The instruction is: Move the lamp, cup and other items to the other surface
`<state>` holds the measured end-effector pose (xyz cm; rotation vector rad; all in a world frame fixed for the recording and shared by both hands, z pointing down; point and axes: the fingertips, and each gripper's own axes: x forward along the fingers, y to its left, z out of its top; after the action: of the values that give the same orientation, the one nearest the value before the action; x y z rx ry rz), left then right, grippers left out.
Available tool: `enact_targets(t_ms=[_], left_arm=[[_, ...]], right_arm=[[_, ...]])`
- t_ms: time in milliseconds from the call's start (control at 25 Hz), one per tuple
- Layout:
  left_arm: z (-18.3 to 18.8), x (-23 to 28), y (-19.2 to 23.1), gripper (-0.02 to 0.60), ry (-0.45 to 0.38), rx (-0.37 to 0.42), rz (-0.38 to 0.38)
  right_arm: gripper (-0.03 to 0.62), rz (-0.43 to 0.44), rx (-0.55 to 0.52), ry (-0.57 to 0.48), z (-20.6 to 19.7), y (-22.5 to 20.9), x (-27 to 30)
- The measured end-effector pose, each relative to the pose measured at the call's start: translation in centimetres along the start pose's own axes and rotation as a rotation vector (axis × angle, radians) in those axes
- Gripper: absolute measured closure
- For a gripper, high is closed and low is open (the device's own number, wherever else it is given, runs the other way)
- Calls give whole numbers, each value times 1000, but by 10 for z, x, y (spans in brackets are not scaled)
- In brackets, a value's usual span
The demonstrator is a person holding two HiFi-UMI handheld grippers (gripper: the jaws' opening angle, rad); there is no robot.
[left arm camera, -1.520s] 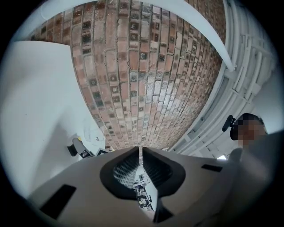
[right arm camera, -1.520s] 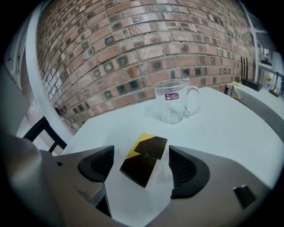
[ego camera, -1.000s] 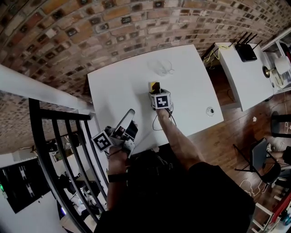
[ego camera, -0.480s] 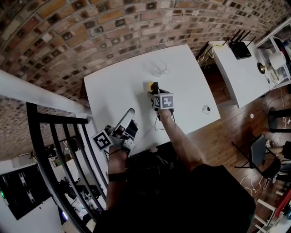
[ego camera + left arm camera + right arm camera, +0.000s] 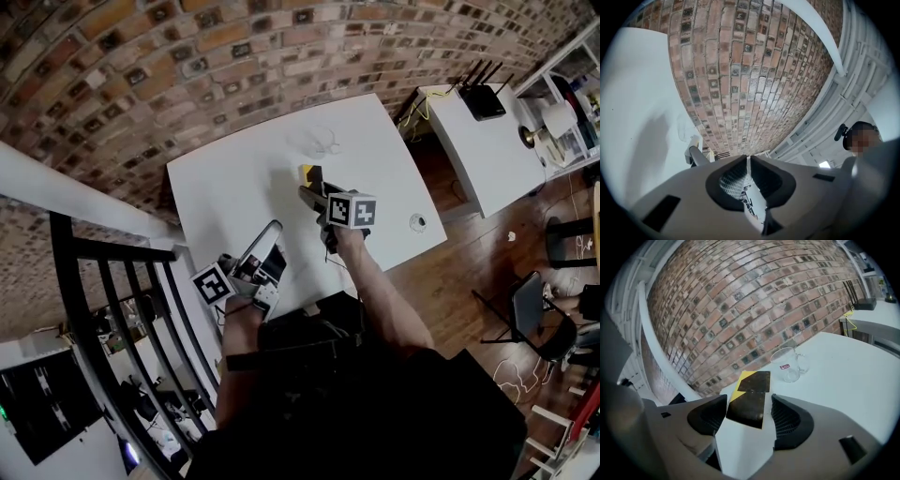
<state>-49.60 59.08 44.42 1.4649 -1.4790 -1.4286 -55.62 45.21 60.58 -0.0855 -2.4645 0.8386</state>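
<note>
My right gripper (image 5: 317,192) (image 5: 747,402) is shut on a black and yellow box (image 5: 310,176) (image 5: 750,404), which hangs above the white table (image 5: 234,187) (image 5: 853,376). Beyond the box, near the brick wall, a clear glass cup (image 5: 322,141) (image 5: 790,363) with a handle stands on the table. At the table's near left corner my left gripper (image 5: 270,265) (image 5: 747,161) is shut on a slim silver lamp (image 5: 261,246). The lamp's arm slants up over the table. In the left gripper view a grey rod of the lamp (image 5: 696,157) shows left of the jaws.
A second white surface (image 5: 487,159) with a black router (image 5: 483,98) stands to the right across a gap. A black railing (image 5: 112,309) runs along the left. A small round fitting (image 5: 417,222) sits near the table's right edge. A dark chair (image 5: 530,319) stands on the wood floor.
The right gripper has risen with the black and yellow box, lifting it off the table and tilting. The left gripper with the lamp has shifted only slightly.
</note>
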Motion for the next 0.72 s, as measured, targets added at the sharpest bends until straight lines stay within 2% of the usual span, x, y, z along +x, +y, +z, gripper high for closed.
enact_targets(t_ms=[240,720], left_arm=[[-8,-2,-8,549,26,-4,-26],[-21,-6,-37,549,63,4,-118]], right_arm=[[269,105,107,-108,24,31,-35],[270,279,253,-285,56,83,-113]])
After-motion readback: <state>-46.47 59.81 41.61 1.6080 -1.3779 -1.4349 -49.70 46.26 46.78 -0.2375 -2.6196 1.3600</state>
